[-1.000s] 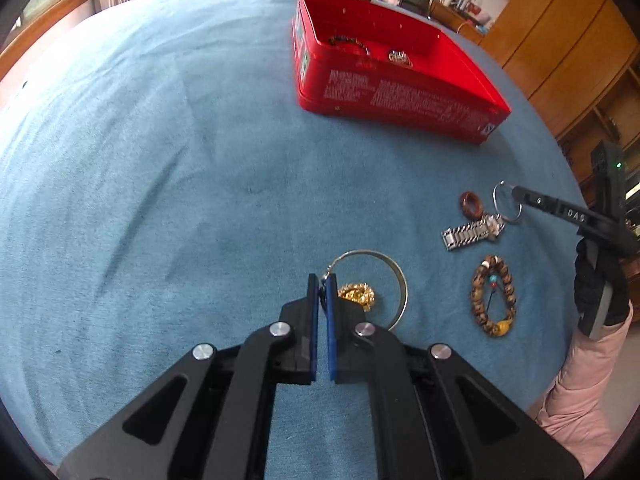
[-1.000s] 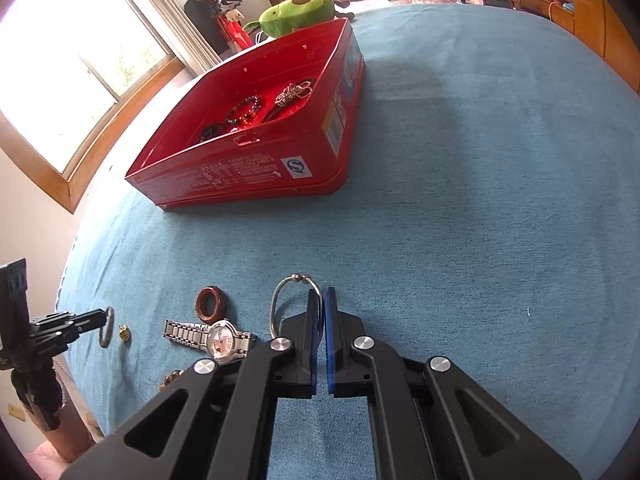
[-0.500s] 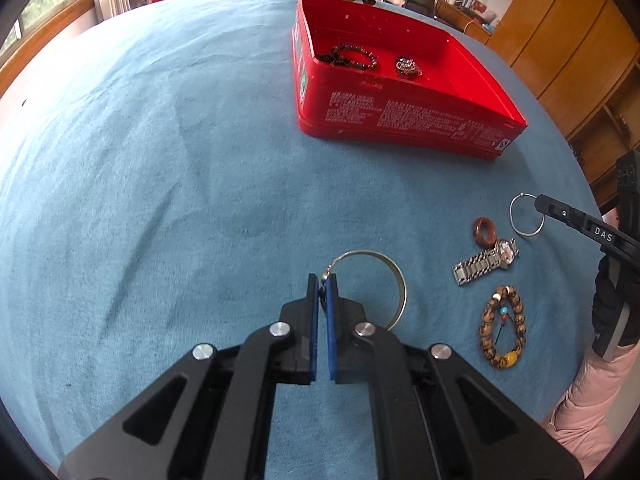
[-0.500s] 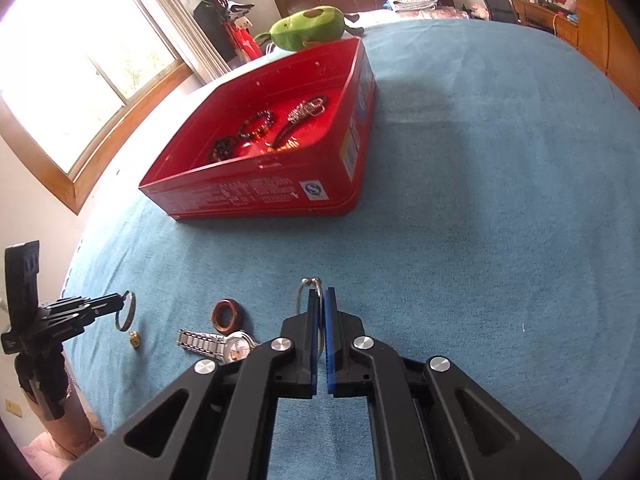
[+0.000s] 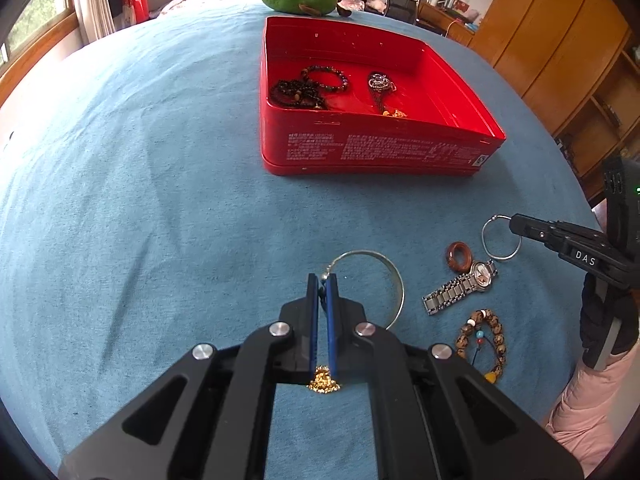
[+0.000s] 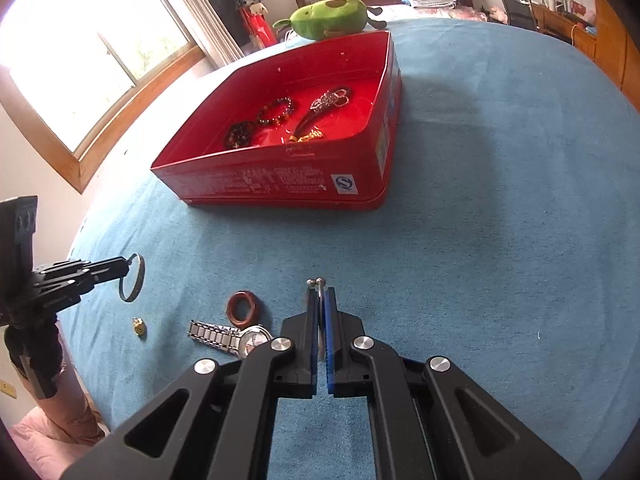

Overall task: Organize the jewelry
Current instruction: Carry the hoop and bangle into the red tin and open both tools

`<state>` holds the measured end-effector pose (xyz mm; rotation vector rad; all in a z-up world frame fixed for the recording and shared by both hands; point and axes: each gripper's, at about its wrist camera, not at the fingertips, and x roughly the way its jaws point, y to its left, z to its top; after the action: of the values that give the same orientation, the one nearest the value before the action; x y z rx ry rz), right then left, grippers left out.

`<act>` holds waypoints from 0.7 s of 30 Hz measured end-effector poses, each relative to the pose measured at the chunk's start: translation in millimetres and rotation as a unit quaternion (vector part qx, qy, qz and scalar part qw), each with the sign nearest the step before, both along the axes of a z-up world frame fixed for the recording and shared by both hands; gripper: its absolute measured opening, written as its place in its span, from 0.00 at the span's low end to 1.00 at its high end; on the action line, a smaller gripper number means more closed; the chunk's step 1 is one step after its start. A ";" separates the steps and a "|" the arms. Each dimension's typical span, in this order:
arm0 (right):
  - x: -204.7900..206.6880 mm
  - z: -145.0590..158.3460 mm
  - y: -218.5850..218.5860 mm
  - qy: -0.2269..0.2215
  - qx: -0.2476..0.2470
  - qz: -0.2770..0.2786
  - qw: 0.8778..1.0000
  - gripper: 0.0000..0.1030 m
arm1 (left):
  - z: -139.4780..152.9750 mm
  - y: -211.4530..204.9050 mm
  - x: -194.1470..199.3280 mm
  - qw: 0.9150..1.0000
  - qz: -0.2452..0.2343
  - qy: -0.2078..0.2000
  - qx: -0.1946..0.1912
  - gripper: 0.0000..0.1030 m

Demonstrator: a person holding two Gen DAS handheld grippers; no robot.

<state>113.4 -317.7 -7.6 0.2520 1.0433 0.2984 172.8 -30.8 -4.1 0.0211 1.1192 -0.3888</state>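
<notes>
Since a second earlier you'd lifted both bangles off the blue cloth (image 5: 120, 200) and the red tin (image 5: 372, 148) sat closer in both views, so you were carrying toward it. Your left gripper (image 5: 321, 284) was clamped on the rim of the big silver bangle (image 5: 394, 280), your right gripper (image 6: 320, 300) pinched the smaller silver ring (image 5: 500, 240) edge-on. Risk I saw: both grips were on thin, slick metal right at the fingertips, so a quick swing could twist one loose short of the tin. Left on the cloth: watch (image 5: 460, 292), bead bracelet (image 5: 482, 344), brown ring (image 5: 458, 256), gold charm (image 6: 138, 326)
</notes>
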 end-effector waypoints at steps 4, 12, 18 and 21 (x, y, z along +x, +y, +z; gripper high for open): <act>0.9 -2.4 1.1 0.000 0.001 0.003 1.000 0.03 | -2.4 2.5 0.0 1.000 0.000 0.003 -0.002 0.02; -0.6 33.2 4.7 -0.037 -0.008 0.012 0.999 0.02 | 14.3 5.3 3.9 1.000 0.004 -0.012 -0.009 0.02; 9.4 71.7 7.3 -0.071 -0.021 0.016 0.997 0.02 | 40.7 -6.1 15.2 0.999 -0.006 -0.037 -0.015 0.02; 19.8 86.4 7.3 -0.082 -0.013 0.017 0.996 0.02 | 57.4 -15.5 28.5 0.998 -0.012 -0.050 -0.020 0.02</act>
<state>133.2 -310.5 78.8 0.1837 0.8887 0.3303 201.3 -46.3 53.3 0.0191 1.0124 -0.4268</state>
